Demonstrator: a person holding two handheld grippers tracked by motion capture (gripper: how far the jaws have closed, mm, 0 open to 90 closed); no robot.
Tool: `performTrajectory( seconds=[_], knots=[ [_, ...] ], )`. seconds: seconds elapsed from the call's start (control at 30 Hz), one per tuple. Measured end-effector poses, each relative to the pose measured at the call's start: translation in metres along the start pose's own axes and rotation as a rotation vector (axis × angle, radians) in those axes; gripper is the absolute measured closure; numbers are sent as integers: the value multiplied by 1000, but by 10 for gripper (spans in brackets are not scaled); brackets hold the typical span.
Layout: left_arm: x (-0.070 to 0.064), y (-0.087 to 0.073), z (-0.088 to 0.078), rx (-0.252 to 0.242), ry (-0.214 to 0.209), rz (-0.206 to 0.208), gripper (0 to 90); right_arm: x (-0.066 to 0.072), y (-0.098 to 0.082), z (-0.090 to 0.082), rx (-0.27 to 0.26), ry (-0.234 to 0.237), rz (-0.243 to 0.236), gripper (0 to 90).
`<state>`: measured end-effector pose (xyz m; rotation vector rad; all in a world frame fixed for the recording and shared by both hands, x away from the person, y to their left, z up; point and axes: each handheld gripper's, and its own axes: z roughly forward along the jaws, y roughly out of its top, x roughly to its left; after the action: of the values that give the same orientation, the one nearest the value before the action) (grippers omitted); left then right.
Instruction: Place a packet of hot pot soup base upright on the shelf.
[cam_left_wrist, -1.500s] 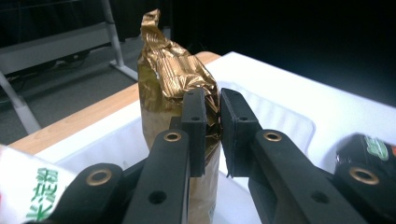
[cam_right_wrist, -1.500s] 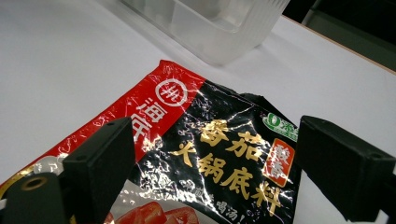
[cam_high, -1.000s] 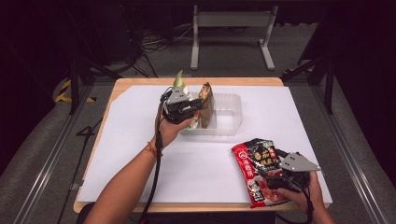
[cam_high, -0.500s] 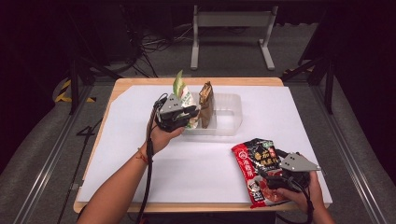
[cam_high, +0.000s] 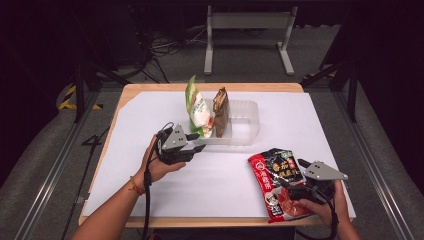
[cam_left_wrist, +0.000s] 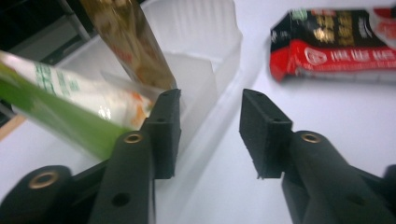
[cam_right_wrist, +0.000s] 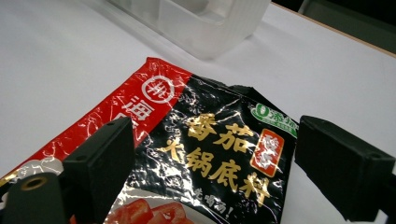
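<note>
Black fingers (cam_left_wrist: 163, 135), brass-ringed screw holes

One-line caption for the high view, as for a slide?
Left gripper, jaws just opened and empty, beside the clear tray holding green packet and brown packet; right gripper over the red-black packet.

Plastic tray (cam_high: 245, 131) stands on table (cam_high: 125, 120), toward far edge. Two snack packets upright in tray's left end: one (cam_high: 198, 107) leftmost, other (cam_high: 220, 111) just right of it. Soup-base packet (cam_high: 275, 180) lies flat on table, nearer than tray, off its right corner.
</note>
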<state>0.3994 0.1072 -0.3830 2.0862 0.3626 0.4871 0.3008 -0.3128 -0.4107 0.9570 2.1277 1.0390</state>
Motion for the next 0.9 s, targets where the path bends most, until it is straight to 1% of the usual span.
performTrajectory(
  seconds=[0.03,0.13,0.17,0.2,0.27,0.37,0.47,0.53,0.6,0.63,0.67,0.7,0.73,0.8,0.87,0.9],
  knots=[
    [-2,-4,-2,10,1,-1,557,0,0,0,0,0,0,130],
    [-6,-19,-8,42,-4,-17,484,-4,-1,1,19,5,20,130],
    [-8,-23,-10,50,-5,-19,448,-6,-1,1,30,15,25,130],
    [-9,-28,-13,63,-7,-23,448,-6,-1,1,30,15,25,130],
    [-10,-37,-19,70,-11,-36,411,-7,-1,1,35,21,31,130],
    [-11,-52,-27,85,5,-66,330,-9,-2,2,44,26,38,130],
    [-12,-67,-37,101,12,-76,258,-10,-3,2,44,27,44,129],
    [-11,-77,-43,111,27,-93,225,-10,-3,3,47,28,45,131],
    [-10,-85,-50,110,30,-120,209,-11,-3,3,50,48,50,146],
    [-10,-87,-52,113,38,-120,202,-11,-3,3,48,49,54,152],
    [-10,-90,-55,113,51,-119,203,-12,-3,3,44,59,61,159],
    [-10,-92,-57,111,55,-132,204,-12,-3,3,43,76,70,159],
    [-10,-93,-59,107,56,-132,202,-13,-3,4,42,87,76,159],
    [-12,-93,-59,109,63,-120,189,-14,-2,5,43,87,79,162],
    [-14,-94,-56,116,50,-123,171,-16,-2,7,48,108,91,162],
    [-15,-94,-55,123,53,-119,163,-16,-2,7,50,108,88,161]
  ],
)
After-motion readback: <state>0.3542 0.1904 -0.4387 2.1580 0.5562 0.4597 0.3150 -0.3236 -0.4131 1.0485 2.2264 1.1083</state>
